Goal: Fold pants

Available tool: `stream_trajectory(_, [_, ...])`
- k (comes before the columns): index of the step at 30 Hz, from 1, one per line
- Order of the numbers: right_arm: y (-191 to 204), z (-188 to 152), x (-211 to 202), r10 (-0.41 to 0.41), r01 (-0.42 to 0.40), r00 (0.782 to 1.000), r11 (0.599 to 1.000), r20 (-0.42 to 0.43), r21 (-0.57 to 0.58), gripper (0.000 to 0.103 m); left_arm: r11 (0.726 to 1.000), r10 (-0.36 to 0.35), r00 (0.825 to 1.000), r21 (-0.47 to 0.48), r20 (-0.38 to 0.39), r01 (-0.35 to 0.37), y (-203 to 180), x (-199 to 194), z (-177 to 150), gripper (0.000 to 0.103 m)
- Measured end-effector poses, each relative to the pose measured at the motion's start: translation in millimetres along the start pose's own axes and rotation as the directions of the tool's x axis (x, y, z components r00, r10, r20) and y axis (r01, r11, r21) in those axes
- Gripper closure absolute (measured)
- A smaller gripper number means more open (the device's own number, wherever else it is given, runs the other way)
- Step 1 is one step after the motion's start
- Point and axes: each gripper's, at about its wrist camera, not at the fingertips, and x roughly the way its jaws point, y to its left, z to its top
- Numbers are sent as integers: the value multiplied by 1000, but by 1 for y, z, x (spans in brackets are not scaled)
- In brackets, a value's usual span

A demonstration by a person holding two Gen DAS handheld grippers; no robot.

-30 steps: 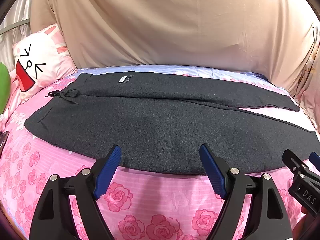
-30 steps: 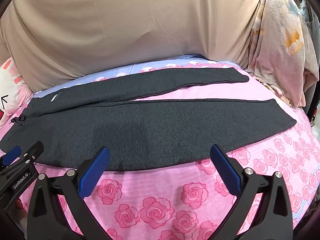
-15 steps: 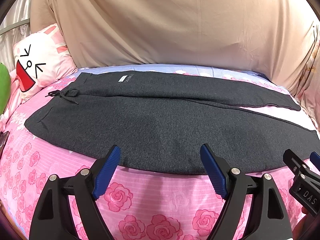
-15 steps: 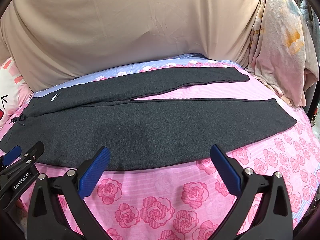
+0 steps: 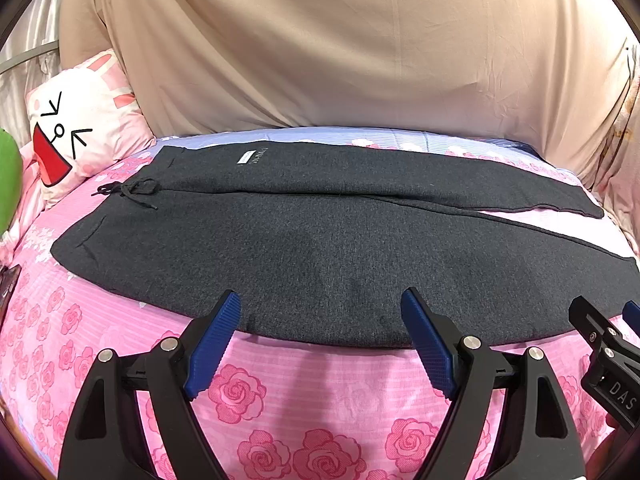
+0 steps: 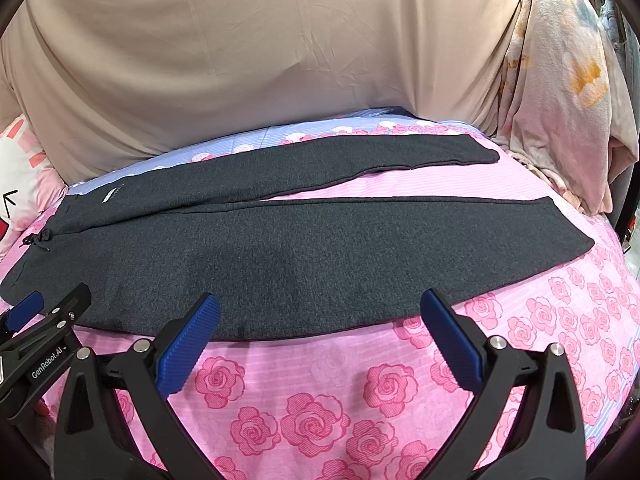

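Dark grey pants lie flat on a bed, waistband with a drawstring at the left, both legs stretched to the right. The far leg angles away from the near one. My left gripper is open and empty, hovering at the near edge of the pants near the thigh. My right gripper is open and empty, at the near edge of the near leg. Each gripper shows at the edge of the other's view.
The bed has a pink rose-print sheet. A beige cloth hangs behind the bed. A cartoon-face pillow and a green object sit at the left. Draped patterned fabric hangs at the right.
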Motion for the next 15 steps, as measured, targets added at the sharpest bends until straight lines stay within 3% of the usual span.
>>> stream_trajectory(15, [2,-1,2,2,-2,1000,1000,-3,0,5,1000,1,1000,0,-3,-1,1,-1,-1,23])
